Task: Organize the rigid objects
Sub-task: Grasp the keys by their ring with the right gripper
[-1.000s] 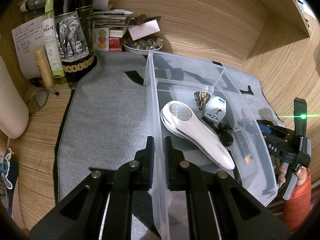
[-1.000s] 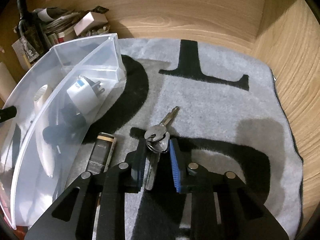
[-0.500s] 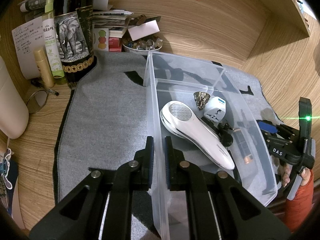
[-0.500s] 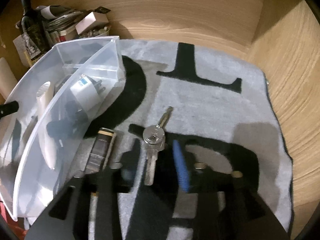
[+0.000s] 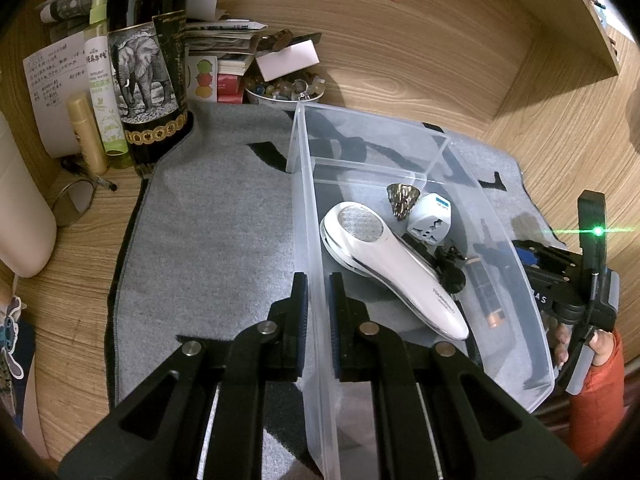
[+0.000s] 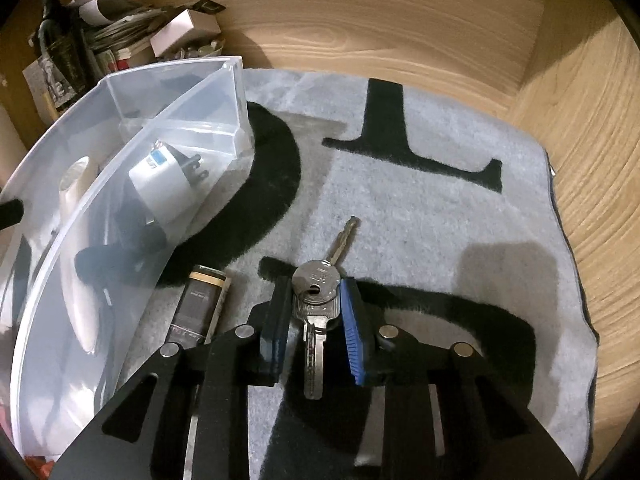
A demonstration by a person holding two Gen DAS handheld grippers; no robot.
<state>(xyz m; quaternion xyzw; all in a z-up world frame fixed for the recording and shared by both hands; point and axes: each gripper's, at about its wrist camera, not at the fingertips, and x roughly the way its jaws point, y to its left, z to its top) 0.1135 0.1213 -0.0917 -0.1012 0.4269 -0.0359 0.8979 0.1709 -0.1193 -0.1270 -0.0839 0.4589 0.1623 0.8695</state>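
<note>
A clear plastic bin (image 5: 308, 208) stands on the grey mat. My left gripper (image 5: 318, 292) is shut on its left wall. Inside lie a white handheld device (image 5: 396, 272), a white plug adapter (image 5: 430, 220), a small metallic cone (image 5: 402, 200) and a battery (image 5: 486, 296). In the right wrist view a bunch of keys (image 6: 320, 292) lies on the mat. My right gripper (image 6: 314, 300) is around the keys' heads, its pads touching them on both sides. A black battery (image 6: 202, 300) lies on the mat between keys and bin (image 6: 80, 240). The right gripper also shows in the left wrist view (image 5: 560, 280).
A dark bottle with an elephant label (image 5: 146, 60), a green spray bottle (image 5: 102, 92), papers and a bowl of beads (image 5: 284, 90) crowd the back left. Wooden walls close the back and right. The grey mat (image 6: 440, 208) has black letters.
The right gripper opened and pulled back half a second ago, then moved forward and closed in on the keys. The left gripper kept its hold on the bin wall.
</note>
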